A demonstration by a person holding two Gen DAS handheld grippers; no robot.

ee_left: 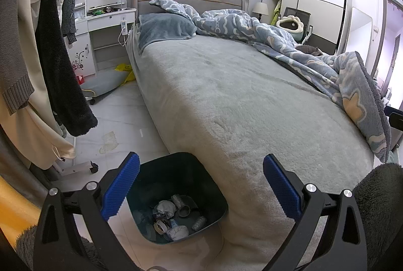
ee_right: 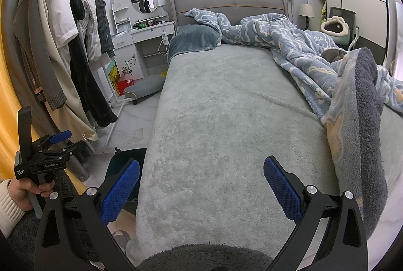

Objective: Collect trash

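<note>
A dark trash bin point(ee_left: 173, 167) stands on the floor against the bed's near left corner. It holds crumpled paper, tape rolls and other small trash point(ee_left: 171, 217). My left gripper point(ee_left: 201, 185) is open and empty, held above the bin and the bed's edge. My right gripper point(ee_right: 201, 189) is open and empty over the grey bed cover point(ee_right: 221, 120). In the right wrist view the bin point(ee_right: 121, 161) is partly hidden behind my left finger, and the left gripper point(ee_right: 54, 142) shows at the far left, held in a hand.
A blue patterned blanket point(ee_left: 289, 44) is bunched on the bed's right side. Hanging clothes on a rack point(ee_right: 63, 44) fill the left. A white dressing table point(ee_left: 105, 27) and a grey cushion on a wheeled base point(ee_left: 103, 82) stand beyond on the tiled floor point(ee_left: 118, 120).
</note>
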